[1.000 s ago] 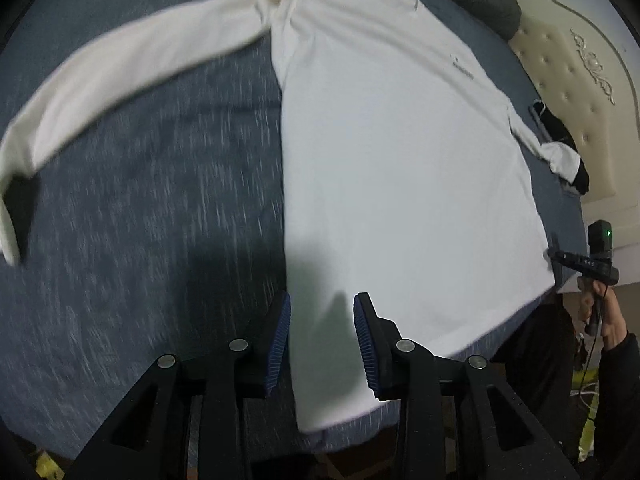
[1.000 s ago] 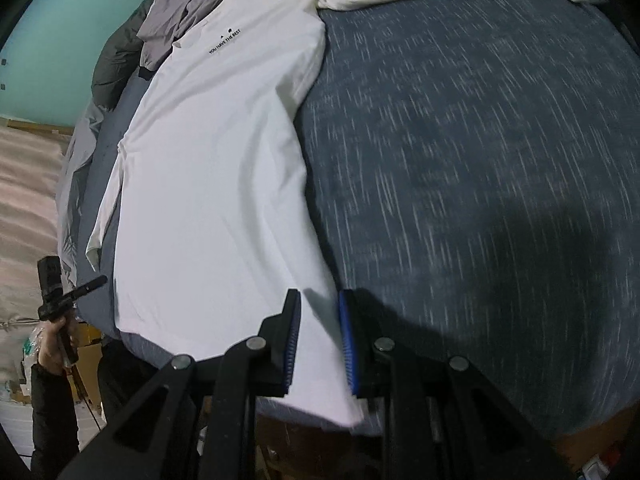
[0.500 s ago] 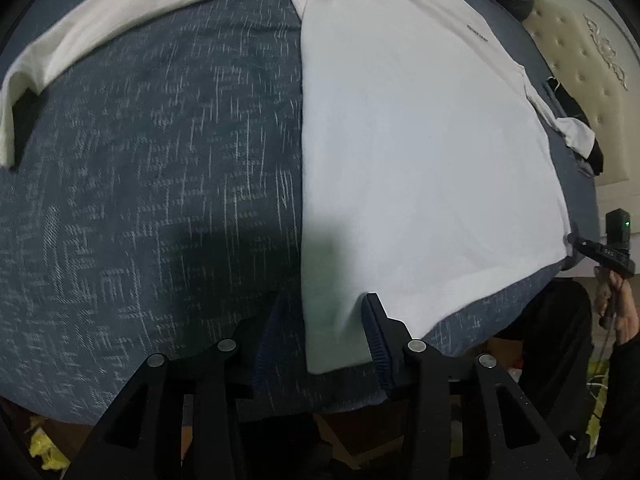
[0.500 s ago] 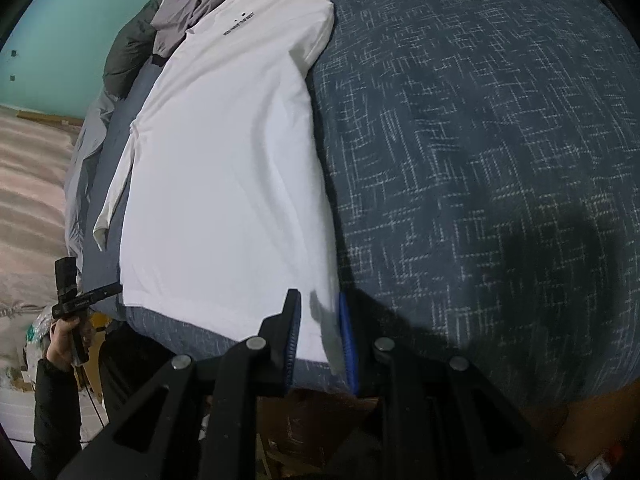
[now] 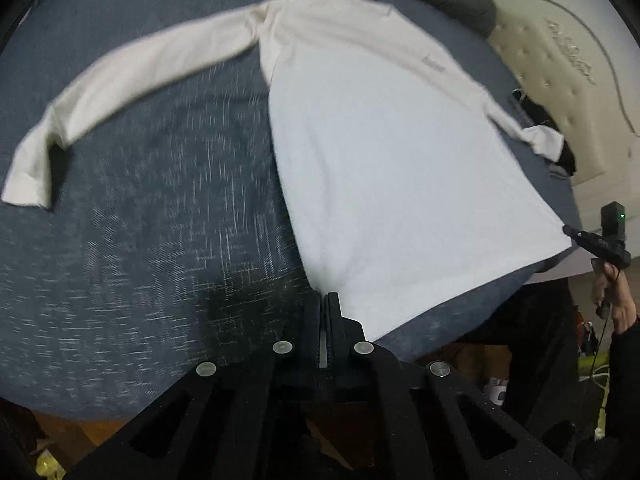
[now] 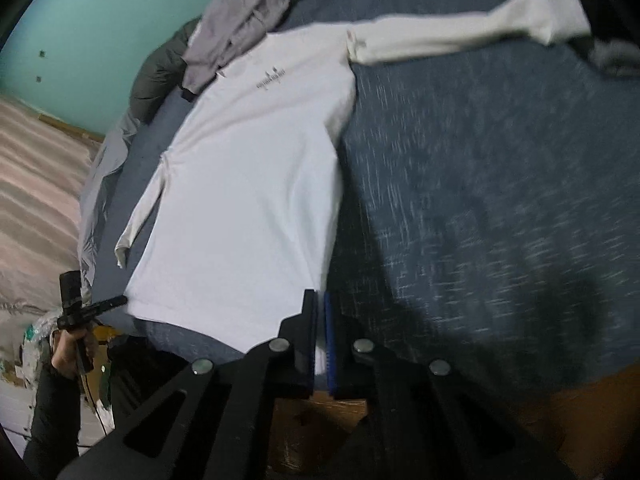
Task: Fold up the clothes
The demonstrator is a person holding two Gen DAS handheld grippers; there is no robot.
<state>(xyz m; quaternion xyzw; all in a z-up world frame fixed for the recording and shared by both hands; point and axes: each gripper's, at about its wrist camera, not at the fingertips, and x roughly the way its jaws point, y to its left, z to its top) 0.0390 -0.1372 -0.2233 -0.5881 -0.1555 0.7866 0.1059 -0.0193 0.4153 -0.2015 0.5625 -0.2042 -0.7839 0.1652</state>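
A white long-sleeve shirt (image 5: 380, 160) lies face up on a dark blue bed cover (image 5: 160, 240), collar at the far end. My left gripper (image 5: 323, 298) is shut on the near left corner of its hem. In the right wrist view my right gripper (image 6: 320, 300) is shut on the other corner of the shirt (image 6: 248, 184), with white cloth showing between the blue pads. One sleeve (image 5: 140, 76) stretches out to the left. The other sleeve (image 6: 460, 32) reaches far right. Each gripper shows in the other's view, held by a hand (image 6: 72, 352).
A grey garment (image 6: 236, 36) and a dark padded jacket (image 6: 160, 76) lie past the collar against a teal wall (image 6: 100, 20). A cream tufted headboard (image 5: 560, 60) stands to the right. The bed's near edge (image 5: 440, 312) runs just under the hem, with floor below.
Both grippers went from open astride the hem to shut on its corners. The views have pulled back and up, and both views blur with the motion.
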